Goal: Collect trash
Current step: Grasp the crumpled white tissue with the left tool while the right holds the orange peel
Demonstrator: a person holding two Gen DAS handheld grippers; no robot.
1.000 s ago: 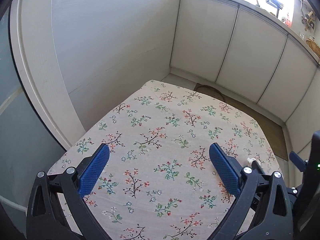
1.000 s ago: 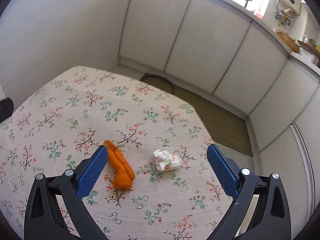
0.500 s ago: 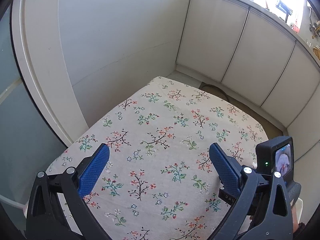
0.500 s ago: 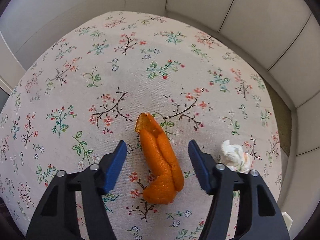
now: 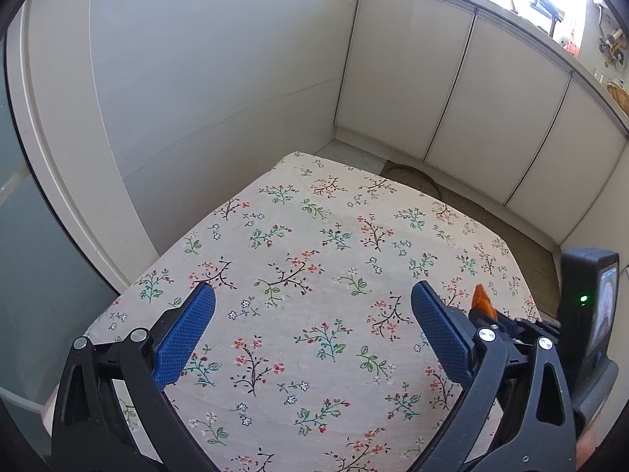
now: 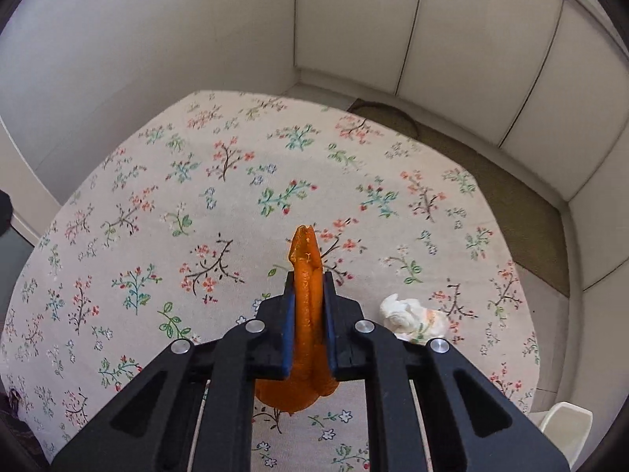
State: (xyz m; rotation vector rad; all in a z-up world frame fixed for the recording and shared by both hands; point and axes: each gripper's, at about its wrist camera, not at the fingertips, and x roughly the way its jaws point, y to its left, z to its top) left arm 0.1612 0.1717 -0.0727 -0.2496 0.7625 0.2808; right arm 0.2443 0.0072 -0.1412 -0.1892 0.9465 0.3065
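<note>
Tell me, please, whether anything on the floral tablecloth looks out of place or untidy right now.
Yes: a crumpled tissue lies loose on the tablecloth, just right of the right gripper. The orange peel is already clamped between that gripper's fingers. Nothing looks spilled or damaged.

There was one strip of orange peel (image 6: 308,314), one crumpled white tissue (image 6: 412,320) and one floral tablecloth (image 6: 236,196). Two grippers appeared: a left gripper (image 5: 314,330) and a right gripper (image 6: 308,303). One white chair (image 6: 566,428) showed at the corner.

Crumpled tissue (image 6: 412,320) on tablecloth (image 6: 196,196), right of peel (image 6: 308,287).
</note>
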